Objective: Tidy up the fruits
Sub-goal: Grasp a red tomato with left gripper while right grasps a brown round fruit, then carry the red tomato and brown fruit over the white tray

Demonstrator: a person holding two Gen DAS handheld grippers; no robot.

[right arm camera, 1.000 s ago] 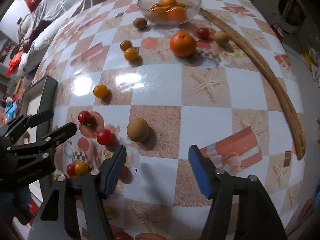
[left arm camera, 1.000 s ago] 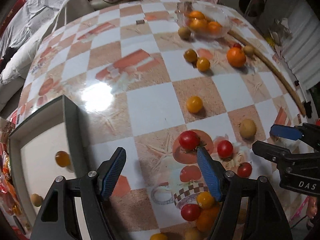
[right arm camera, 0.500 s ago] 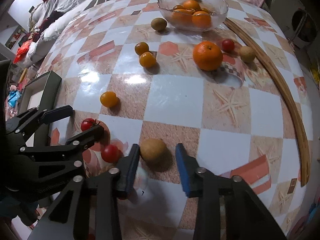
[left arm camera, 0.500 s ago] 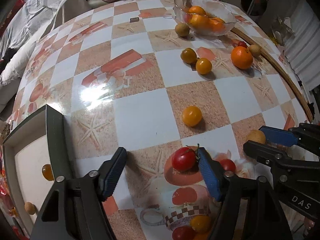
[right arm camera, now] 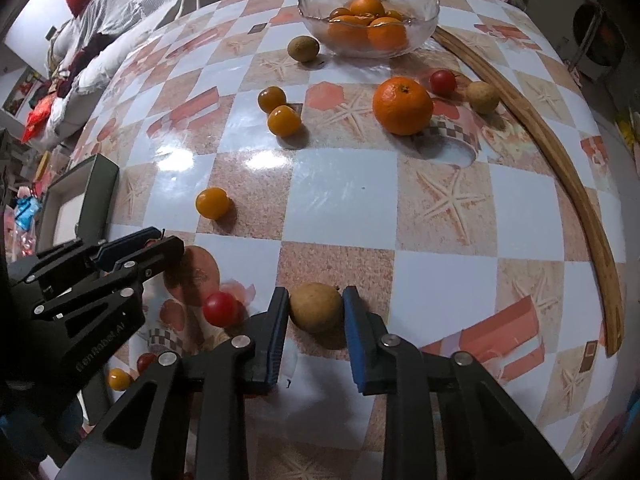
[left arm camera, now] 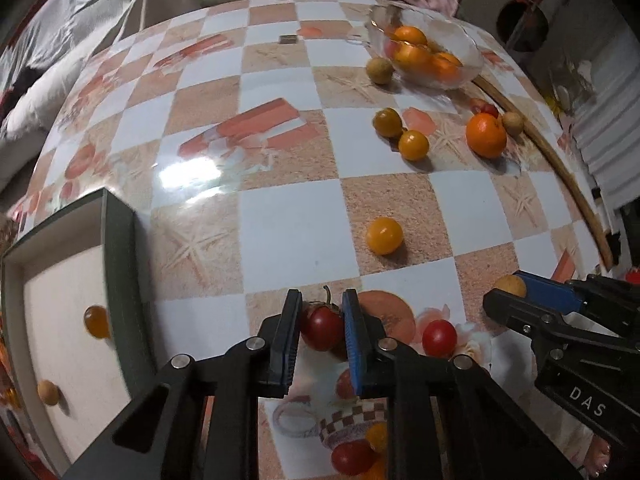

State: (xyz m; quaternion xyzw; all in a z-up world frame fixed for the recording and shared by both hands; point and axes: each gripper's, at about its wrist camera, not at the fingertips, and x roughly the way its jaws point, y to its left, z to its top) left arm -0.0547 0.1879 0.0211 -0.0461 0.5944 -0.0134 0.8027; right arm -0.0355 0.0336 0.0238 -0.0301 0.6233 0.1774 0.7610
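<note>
My left gripper is shut on a red stemmed tomato resting on the checked tabletop. My right gripper is shut on a tan round fruit, also on the table; it shows in the left wrist view too. A second red tomato lies between the two grippers. A yellow tomato lies further ahead. A glass bowl with oranges stands at the far side.
A dark-rimmed box with small fruits inside stands at the left. A loose orange, two yellow fruits, a red tomato and tan fruits lie near the bowl. A curved wooden strip runs along the right edge.
Both grippers moved forward and closed: the left around the stemmed red tomato, the right around the tan fruit.
</note>
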